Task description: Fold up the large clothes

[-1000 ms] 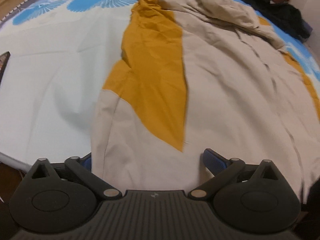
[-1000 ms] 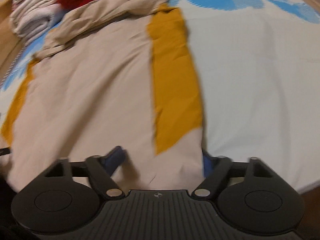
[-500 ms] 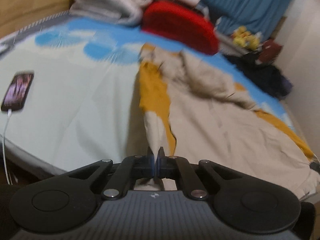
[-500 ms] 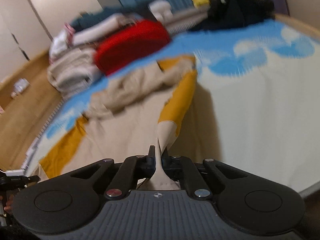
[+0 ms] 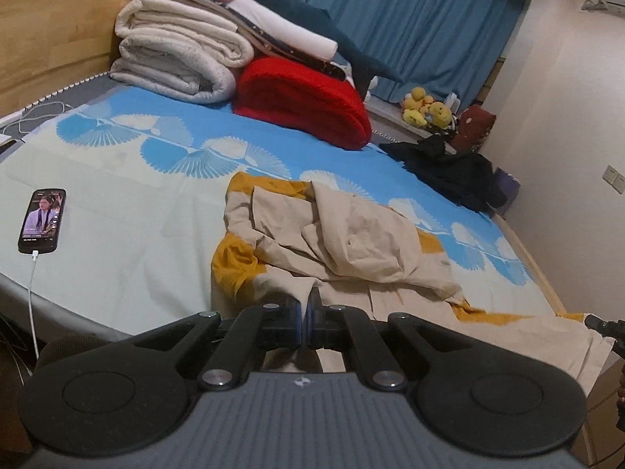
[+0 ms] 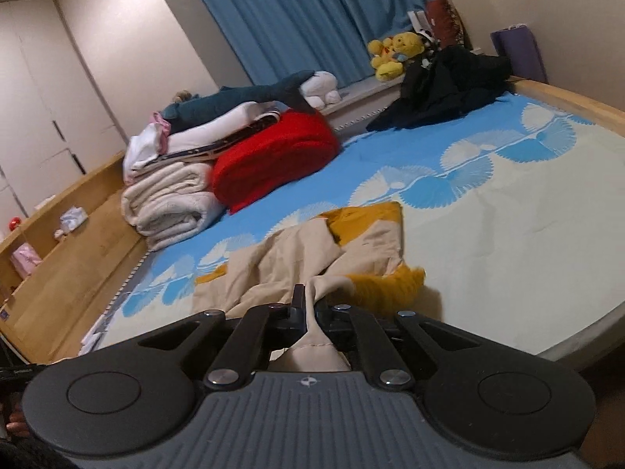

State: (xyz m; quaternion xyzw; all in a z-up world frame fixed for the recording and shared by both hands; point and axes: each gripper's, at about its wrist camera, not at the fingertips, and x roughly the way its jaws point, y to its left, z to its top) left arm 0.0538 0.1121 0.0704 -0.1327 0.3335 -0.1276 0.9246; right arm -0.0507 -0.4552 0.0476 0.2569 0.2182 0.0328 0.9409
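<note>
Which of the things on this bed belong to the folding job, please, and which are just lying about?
Part of the job:
- beige and mustard garment
- left tongs, shut on its hem
- right tongs, shut on its hem

Just lying about:
- phone on its cable
- red blanket
- rolled cream blanket
- black clothes
- yellow plush toys

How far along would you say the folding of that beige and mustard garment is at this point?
Early. Done: the left gripper and right gripper are each shut on the near hem of the beige and mustard garment. In hand: carrying that hem up. Left: the far end lies crumpled on the bed; no neat fold yet.
</note>
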